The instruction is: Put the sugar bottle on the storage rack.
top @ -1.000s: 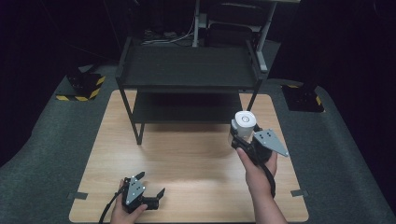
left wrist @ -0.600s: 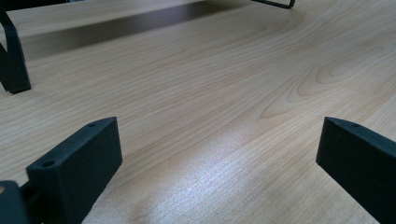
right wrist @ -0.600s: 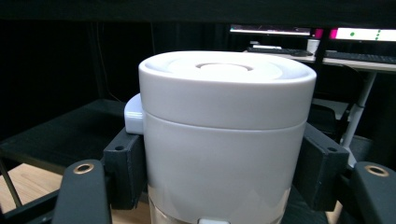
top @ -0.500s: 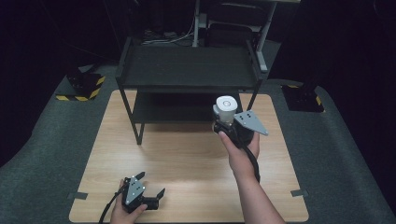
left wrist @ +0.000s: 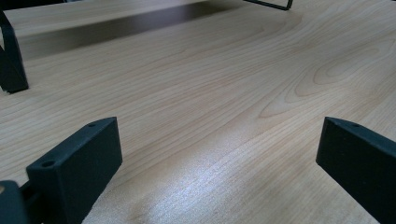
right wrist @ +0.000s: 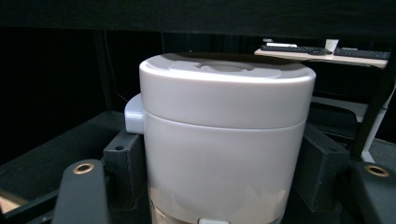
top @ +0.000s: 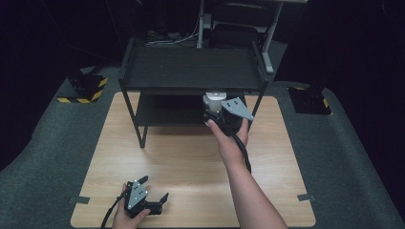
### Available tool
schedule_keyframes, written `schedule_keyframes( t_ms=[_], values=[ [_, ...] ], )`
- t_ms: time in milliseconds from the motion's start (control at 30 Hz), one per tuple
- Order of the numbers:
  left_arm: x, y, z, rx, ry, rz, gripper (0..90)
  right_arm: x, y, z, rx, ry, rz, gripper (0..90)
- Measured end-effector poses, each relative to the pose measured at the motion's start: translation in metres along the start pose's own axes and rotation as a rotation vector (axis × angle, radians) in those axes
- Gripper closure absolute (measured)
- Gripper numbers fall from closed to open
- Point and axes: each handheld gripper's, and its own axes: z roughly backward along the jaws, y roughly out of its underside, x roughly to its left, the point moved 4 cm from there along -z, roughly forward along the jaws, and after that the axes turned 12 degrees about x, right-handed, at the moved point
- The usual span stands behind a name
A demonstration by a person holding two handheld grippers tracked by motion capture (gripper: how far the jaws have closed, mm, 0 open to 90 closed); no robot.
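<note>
Gripping smooth white cylinder (right wrist: 224, 140) — matte fingers (right wrist: 123, 172).

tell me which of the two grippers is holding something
The right gripper, up at the black metal shelf rack, clamps a white lidded cylindrical container. The left gripper rests open on the wooden table.

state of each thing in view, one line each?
white container: lid on, upright, clamped in the right tool, at the shelf's lower tier
right tool: shut on the container
left tool: open, empty, low over the table
black shelf: top tier bare
</note>
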Motion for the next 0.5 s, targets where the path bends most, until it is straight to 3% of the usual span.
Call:
schedule_keyframes(
  t_ms=[300, 500],
  values=[
    [0.0, 0.001, 0.0, -0.005, 0.002, -0.002, 0.4, 0.007, -0.004, -0.028, -0.002, 0.016, -0.02, 31.3],
    [0.0, 0.001, 0.0, -0.005, 0.003, -0.002, 0.5, 0.006, 0.001, -0.042, -0.008, 0.034, -0.005, 31.3]
  ],
)
